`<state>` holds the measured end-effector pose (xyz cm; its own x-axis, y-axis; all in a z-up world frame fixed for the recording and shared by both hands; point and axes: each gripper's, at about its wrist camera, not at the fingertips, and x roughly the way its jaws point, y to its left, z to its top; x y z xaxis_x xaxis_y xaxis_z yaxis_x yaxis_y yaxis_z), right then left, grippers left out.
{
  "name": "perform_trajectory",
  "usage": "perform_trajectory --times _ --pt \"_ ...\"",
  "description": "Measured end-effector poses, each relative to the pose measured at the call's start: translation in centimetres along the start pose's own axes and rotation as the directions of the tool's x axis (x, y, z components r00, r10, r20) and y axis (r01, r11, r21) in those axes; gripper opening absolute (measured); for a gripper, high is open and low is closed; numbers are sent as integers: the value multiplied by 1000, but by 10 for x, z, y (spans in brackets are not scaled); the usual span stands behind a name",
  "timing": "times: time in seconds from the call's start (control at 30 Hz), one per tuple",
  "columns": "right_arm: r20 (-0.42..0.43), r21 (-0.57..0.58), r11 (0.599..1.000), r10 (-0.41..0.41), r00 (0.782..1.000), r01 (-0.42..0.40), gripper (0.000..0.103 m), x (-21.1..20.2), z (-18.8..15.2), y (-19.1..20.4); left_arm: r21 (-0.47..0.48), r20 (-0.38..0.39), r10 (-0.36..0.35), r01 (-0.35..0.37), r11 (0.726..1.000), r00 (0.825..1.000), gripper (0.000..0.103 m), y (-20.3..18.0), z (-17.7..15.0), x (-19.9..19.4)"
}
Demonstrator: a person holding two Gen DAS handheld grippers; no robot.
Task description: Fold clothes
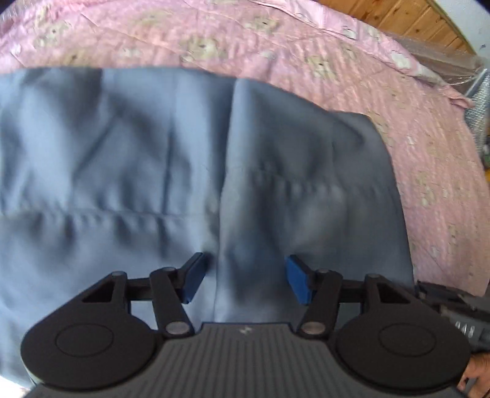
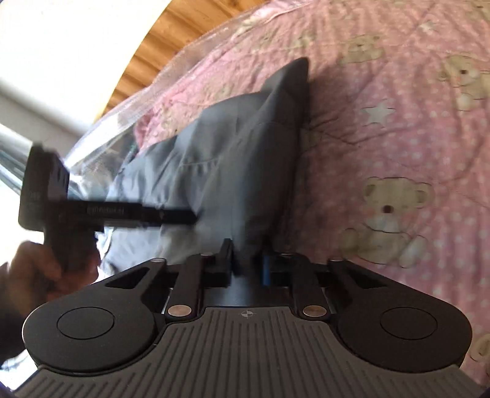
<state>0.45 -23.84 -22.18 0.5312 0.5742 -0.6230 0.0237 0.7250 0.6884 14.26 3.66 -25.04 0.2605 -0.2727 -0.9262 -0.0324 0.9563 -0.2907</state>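
A blue-grey garment (image 1: 190,159) lies spread on a pink bedspread with a bear print (image 1: 422,128). My left gripper (image 1: 245,275) is open just above the cloth, its blue pads (image 1: 296,280) apart on either side of a lengthwise fold. In the right wrist view the right gripper (image 2: 247,260) is shut on an edge of the same garment (image 2: 239,159), which rises lifted from the pink bedspread (image 2: 398,122). The other gripper's body (image 2: 49,189) and a hand show at the left of that view, blurred.
Clear plastic sheeting (image 2: 128,113) lies along the bed's edge, with a wooden floor (image 2: 171,33) beyond it. In the left wrist view the wooden floor (image 1: 407,18) shows at the top right, and part of the right gripper (image 1: 456,309) at the right edge.
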Motion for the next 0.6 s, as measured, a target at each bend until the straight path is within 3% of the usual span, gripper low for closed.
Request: perform_trajectory --times 0.07,0.2,0.3,0.33,0.4,0.47,0.53,0.6 --pt "17 12 999 -41 999 41 5 -15 0 -7 15 12 -26 26 1000 1000 56 -8 -6 2" --pt "-22 -18 995 -94 995 94 7 -6 -3 -18 36 67 -1 -2 999 998 58 -6 -12 4" --pt "-21 -25 993 -115 993 115 15 -3 -1 -17 -29 104 4 -1 1000 995 61 12 -14 -17" --pt "-8 -29 988 -149 989 149 28 -9 -1 -14 -44 127 -9 15 999 992 62 22 -16 -31" --pt "39 -47 970 -236 971 237 34 -25 -3 -4 -84 173 -18 33 996 985 64 54 -22 -64" --pt "141 -88 918 -374 917 388 41 -46 -9 19 -148 220 15 18 989 975 69 99 -33 -100" --pt "240 -131 828 -508 827 546 41 -62 -16 53 -251 266 80 -11 968 961 77 160 -53 -135" --pt "312 -178 743 -579 753 645 42 -64 -26 95 -361 282 157 -47 931 946 83 228 -81 -163"
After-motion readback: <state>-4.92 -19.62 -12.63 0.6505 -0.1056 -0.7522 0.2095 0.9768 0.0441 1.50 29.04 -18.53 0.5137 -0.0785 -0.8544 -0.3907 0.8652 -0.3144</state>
